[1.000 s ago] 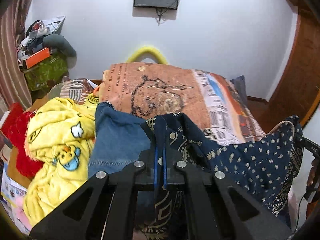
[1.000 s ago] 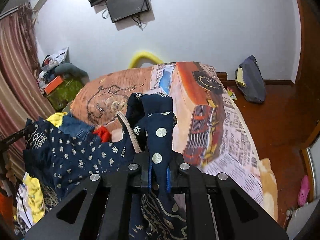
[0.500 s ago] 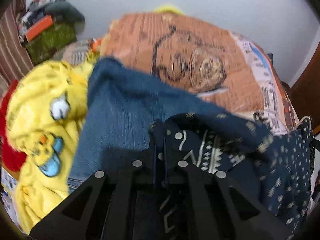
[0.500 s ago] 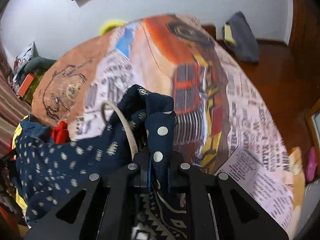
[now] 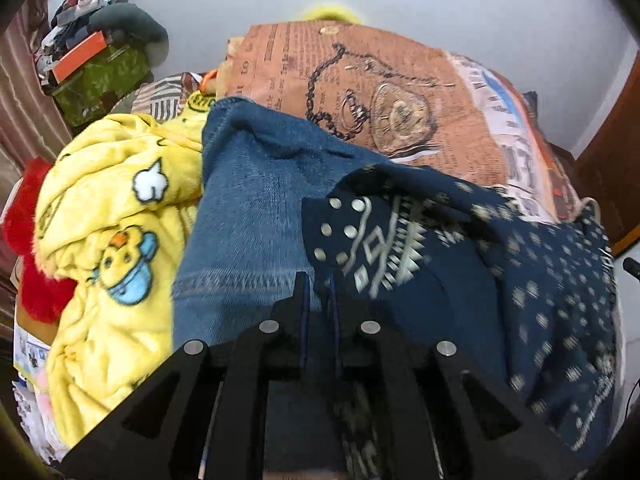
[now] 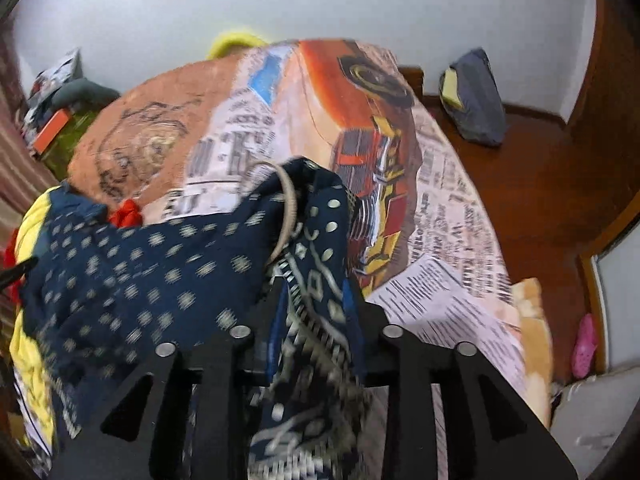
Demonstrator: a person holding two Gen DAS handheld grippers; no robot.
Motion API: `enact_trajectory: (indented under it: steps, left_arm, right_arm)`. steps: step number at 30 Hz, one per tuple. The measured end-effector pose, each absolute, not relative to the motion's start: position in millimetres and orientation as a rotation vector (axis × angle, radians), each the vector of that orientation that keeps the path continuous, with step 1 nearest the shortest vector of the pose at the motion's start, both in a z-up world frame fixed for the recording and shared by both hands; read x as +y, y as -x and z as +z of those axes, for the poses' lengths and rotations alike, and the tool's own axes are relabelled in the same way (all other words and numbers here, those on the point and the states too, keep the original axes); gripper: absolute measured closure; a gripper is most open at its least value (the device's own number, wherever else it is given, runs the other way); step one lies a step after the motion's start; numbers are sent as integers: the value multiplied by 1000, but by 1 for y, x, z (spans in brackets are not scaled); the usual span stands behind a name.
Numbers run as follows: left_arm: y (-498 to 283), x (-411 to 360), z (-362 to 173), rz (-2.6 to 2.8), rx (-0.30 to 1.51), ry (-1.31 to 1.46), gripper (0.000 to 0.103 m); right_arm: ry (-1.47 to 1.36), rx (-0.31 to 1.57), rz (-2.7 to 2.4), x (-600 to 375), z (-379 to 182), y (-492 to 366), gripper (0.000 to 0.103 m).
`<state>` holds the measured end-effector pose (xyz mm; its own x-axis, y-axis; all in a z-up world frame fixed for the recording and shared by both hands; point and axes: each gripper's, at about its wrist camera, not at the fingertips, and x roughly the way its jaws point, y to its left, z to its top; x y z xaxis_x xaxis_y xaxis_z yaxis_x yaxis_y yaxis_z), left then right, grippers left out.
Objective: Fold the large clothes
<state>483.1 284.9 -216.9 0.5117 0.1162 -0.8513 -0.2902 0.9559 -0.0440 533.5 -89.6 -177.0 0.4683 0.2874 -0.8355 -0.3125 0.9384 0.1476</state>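
Both claws pinch the navy patterned garment (image 5: pixel 460 264), the left gripper (image 5: pixel 318 300) clenched on one corner and the right gripper (image 6: pixel 316 300) on another, stretching it above the jeans (image 5: pixel 248 216), yellow blanket (image 5: pixel 100 200) and printed bedspread (image 6: pixel 400 128) beyond.

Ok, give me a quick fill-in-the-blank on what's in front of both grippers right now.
1. Both grippers grip the same navy ___ garment.
2. Left of the blue denim piece lies a fleecy ___ blanket.
3. The bedspread shows an orange ___.
4. A beige ___ loops from the garment by the right gripper.

Missing words: patterned; yellow; car; drawstring
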Motion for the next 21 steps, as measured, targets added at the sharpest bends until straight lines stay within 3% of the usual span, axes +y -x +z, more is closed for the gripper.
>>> enact_trajectory:
  steps: [4,7,13,14,17,21]
  left_arm:
    - [-451,270,-187,212,968,147,88]
    - [-421,258,-161,172,925,123,70]
    - [-366,236,-128,103,863,78,40]
    - [-358,234,-125,93,862,73,31]
    - [-335,227,-123,77,861,69,12]
    - [-309,223,-136,47,890,98,10]
  right_arm:
    - [82,932,378,-93,-136,-494,58]
    - [104,872,398,-94,-109,-466,52]
    - [98,783,420,-95,-75,-410,25]
    - [99,777,420,-94,-73,-404,19]
    - [104,770,420,-92,-70,-383,13]
    - [132,779,415,-91,-77,-359,6]
